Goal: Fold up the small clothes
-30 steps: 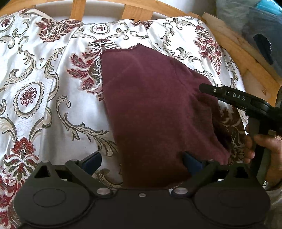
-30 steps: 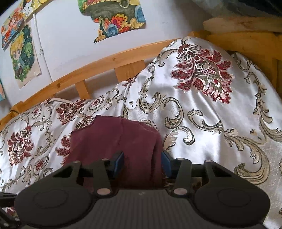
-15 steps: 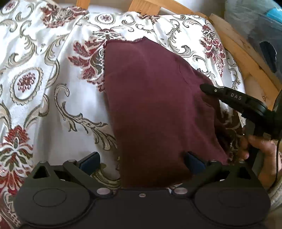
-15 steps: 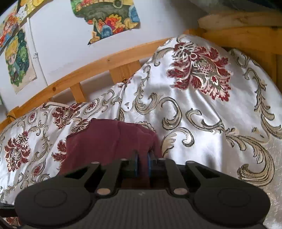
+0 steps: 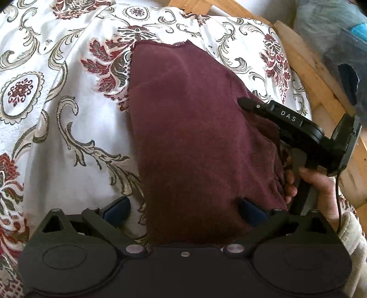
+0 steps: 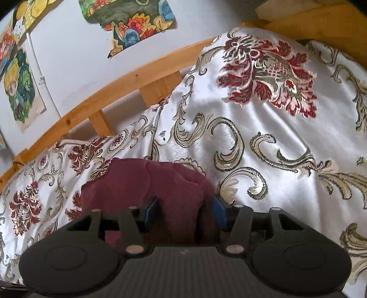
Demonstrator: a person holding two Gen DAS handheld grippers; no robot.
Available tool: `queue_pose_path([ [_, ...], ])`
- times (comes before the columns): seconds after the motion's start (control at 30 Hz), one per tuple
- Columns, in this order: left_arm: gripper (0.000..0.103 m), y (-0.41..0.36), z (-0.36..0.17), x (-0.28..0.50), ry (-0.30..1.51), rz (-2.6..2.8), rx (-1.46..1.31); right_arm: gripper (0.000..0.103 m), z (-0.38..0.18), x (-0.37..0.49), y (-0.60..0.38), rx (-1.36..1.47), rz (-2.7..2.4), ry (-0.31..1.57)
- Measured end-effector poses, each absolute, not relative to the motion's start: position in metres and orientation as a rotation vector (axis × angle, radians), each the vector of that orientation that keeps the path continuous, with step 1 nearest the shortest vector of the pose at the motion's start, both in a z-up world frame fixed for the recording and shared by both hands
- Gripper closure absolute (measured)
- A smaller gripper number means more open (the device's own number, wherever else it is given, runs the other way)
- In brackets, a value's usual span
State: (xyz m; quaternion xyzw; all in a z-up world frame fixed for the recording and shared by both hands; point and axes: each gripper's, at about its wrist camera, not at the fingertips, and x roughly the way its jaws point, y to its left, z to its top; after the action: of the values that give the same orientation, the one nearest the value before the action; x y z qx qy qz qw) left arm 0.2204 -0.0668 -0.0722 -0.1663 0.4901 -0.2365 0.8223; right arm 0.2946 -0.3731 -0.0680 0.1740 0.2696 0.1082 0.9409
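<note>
White bedspread (image 5: 57, 142) with red and gold scrollwork covered the surface, wooden rail (image 6: 128, 82) and drawings (image 6: 128, 16) on the wall behind. Maroon garment (image 5: 195, 137) lay on it, near edge under the left gripper (image 5: 183, 208), jaws wide apart, cloth hiding part of the right pad. Right gripper (image 6: 185, 211), pinched together half a second before, had just been opening; cloth sat loose between its pads. Hand (image 5: 321, 185) gripped its handle
</note>
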Motion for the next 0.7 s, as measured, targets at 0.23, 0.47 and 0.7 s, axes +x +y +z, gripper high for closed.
queue_pose_path([
  [0.23, 0.030, -0.071, -0.065, 0.219, 1.015, -0.541, -0.333, 0.080, -0.068, 0.289, -0.371, 0.364, 0.224, 0.534],
  [0.47, 0.055, -0.080, -0.035, 0.207, 0.841, -0.561, -0.175, 0.084, -0.041, 0.272, -0.352, 0.290, 0.238, 0.401],
  [0.7, 0.055, -0.058, 0.004, 0.211, 0.676, -0.537, -0.089, 0.085, 0.011, 0.270, -0.319, 0.187, 0.301, 0.220],
])
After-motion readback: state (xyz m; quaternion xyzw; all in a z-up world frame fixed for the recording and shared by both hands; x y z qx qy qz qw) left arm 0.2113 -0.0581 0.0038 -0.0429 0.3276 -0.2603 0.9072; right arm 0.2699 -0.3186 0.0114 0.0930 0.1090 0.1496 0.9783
